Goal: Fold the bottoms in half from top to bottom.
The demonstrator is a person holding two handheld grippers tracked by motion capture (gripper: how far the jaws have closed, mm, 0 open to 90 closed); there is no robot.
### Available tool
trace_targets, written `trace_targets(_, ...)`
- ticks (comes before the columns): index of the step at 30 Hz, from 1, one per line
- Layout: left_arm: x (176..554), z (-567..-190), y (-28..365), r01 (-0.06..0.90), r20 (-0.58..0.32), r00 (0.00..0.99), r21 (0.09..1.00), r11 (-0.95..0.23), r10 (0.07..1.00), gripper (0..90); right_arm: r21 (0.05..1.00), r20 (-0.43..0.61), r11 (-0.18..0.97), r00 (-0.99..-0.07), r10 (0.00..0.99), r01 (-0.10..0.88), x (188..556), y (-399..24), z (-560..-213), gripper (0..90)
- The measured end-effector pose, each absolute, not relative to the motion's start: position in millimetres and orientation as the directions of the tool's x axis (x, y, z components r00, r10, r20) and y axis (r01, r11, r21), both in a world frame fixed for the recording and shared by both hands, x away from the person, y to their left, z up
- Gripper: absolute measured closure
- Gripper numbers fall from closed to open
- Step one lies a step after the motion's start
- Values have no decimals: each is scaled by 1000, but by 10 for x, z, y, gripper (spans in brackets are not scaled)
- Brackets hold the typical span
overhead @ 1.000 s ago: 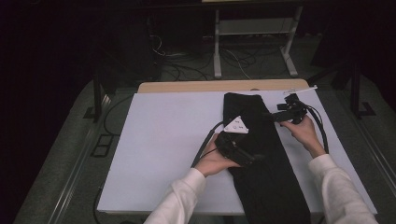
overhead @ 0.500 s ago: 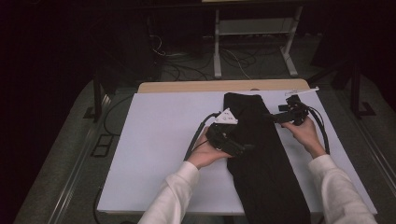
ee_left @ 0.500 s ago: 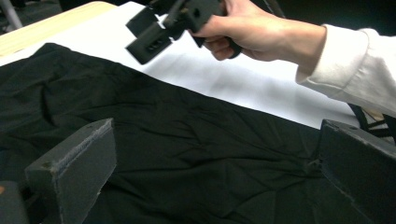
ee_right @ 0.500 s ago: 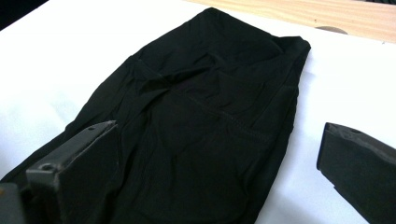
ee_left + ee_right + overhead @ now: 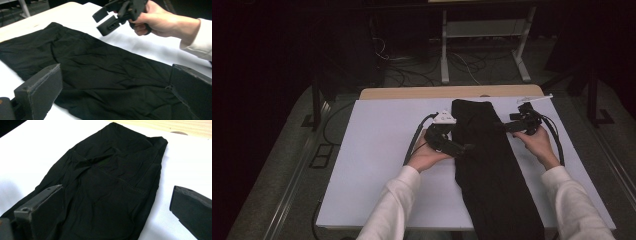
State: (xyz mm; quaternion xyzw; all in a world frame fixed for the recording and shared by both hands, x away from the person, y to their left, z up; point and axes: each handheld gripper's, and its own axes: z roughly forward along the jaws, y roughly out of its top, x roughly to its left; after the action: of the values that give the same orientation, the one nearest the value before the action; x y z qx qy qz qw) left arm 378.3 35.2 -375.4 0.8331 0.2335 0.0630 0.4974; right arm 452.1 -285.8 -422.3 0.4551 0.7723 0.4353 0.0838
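As left gripper [image 5: 464, 148] shifts far along black garment [image 5: 492, 170], jaws wide, empty; right gripper [image 5: 507, 126] wide at right edge; desk [image 5: 377, 150]; grasp pending.

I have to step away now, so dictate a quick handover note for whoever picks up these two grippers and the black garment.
Left gripper: jaws open, at the left edge of the black garment, gripping nothing.
Right gripper: jaws open, at the garment's right edge near its far end, also gripping nothing.
Garment: folded lengthwise into a long strip on the white table cover, its near end hanging over the table's front edge.
Done: it lies fairly flat, with some wrinkles.
Left: probably grip both edges and fold it further; no grasp is made yet.
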Motion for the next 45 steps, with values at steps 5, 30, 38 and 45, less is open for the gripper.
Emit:
trace_targets(5, 3886, -3757, 386, 340, -135, 873, 857, -386, 468, 0, 748, 268, 204, -569, 778, 632, 4527, -2869, -4232, 0)
trace_targets(30, 4387, -3967, 481, 434, -214, 795, 854, -286, 567, 0, 732, 293, 187, -550, 782, 655, 4563, -2925, -4269, 0)
trace_targets(38, 4563, -4164, 524, 504, -274, 752, 825, -255, 599, 0, 719, 297, 192, -546, 784, 668, 4617, -2955, -4295, 0)
trace_targets(45, 4662, -4315, 546, 551, -305, 723, 795, -251, 620, 0, 707, 310, 188, -538, 784, 682, 4650, -2995, -4308, 0)
